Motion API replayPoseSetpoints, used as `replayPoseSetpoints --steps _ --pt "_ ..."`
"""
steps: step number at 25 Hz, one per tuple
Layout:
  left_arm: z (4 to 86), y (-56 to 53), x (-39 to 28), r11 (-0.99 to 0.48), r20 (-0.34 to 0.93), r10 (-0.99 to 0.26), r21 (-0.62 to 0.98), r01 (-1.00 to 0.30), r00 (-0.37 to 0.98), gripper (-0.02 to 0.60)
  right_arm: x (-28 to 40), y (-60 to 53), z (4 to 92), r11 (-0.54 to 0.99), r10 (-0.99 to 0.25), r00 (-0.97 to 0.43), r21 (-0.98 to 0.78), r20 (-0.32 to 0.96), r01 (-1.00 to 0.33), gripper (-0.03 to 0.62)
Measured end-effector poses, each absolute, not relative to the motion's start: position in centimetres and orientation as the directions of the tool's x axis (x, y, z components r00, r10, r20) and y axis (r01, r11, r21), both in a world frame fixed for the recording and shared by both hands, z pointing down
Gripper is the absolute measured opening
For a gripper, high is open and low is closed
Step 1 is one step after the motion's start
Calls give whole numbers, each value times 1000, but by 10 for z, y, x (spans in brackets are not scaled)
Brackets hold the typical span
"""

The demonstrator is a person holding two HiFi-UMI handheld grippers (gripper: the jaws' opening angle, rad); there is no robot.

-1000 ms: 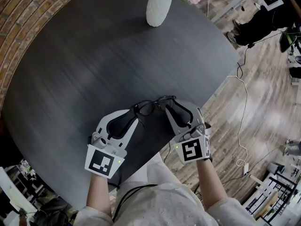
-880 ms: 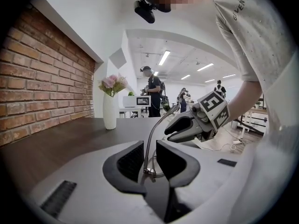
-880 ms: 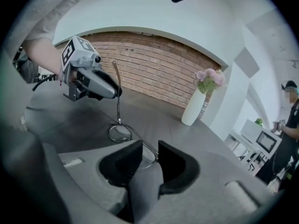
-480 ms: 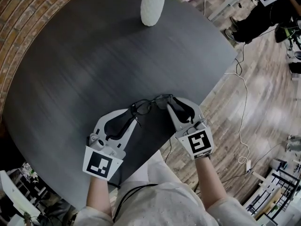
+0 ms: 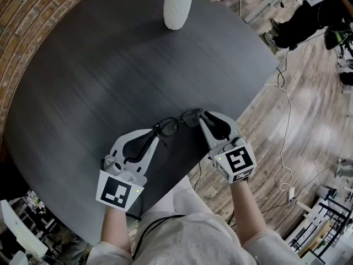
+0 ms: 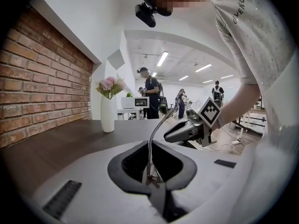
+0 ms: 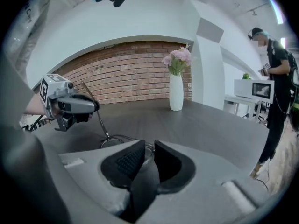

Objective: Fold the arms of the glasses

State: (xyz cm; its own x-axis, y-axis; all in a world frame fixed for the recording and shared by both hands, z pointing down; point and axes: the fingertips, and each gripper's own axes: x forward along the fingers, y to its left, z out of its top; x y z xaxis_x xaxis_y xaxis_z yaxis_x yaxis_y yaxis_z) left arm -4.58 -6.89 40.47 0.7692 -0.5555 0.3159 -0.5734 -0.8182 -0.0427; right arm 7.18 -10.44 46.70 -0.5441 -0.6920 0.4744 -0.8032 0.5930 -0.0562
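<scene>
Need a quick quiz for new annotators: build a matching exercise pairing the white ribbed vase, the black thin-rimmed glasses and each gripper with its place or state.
Things:
1. white ribbed vase with pink flowers
2. black thin-rimmed glasses
3. left gripper
4. right gripper

Places or states:
A. shut on the glasses' thin temple arm
B. at the dark round table's far edge
C. jaws apart around the glasses' front
D. spanning between the two grippers

Pairs: 1-B; 2-D; 3-A; 4-C. The right gripper's jaws are closing, the frame's front between them.
</scene>
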Motion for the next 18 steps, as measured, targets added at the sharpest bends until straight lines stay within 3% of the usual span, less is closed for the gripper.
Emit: replayPoseSetpoints --steps 13,18 --pt "404 -80 -23 -843 340 -517 -40 -537 785 20 68 -103 470 628 -638 -580 -93 507 -773 60" --pt "403 -86 -26 -850 348 -508 -57 -524 788 20 87 -111 459 580 -675 -556 -117 485 -806 59"
